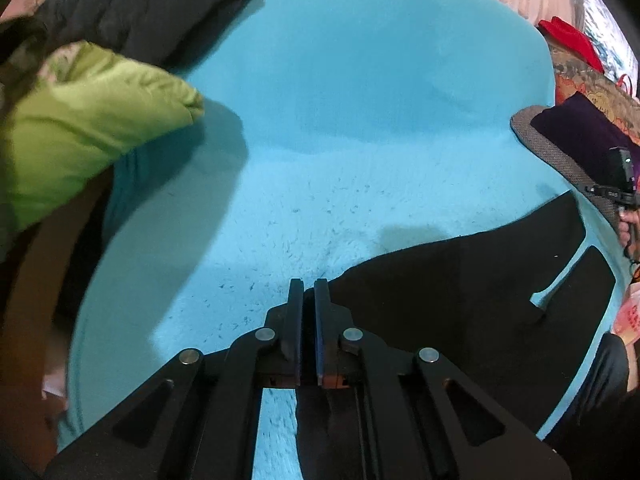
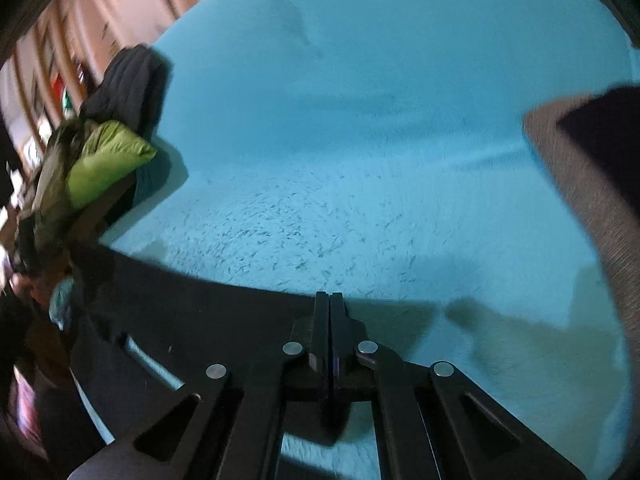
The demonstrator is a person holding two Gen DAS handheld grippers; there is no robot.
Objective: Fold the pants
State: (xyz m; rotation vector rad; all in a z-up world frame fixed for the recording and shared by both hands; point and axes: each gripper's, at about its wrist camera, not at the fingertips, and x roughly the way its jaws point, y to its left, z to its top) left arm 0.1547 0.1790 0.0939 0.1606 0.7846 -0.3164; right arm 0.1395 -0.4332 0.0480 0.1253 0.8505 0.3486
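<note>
Here both grippers' fingers [image 1: 298, 300] [image 2: 322, 304] pinch black pants [image 1: 460, 280] [image 2: 192, 304].

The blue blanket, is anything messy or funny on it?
Not much. The blue blanket has little dark flecks scattered over its nearer part, like lint. A green puffy jacket and a black one are heaped at its left edge. Both grippers pinch the black pants, which look undamaged.

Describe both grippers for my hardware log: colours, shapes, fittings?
The left gripper and right gripper match: matte black, two flat narrow fingers on black linkage bars with triangular cut-outs and round silver pivot pins. No cables or sleeves show near them.
</note>
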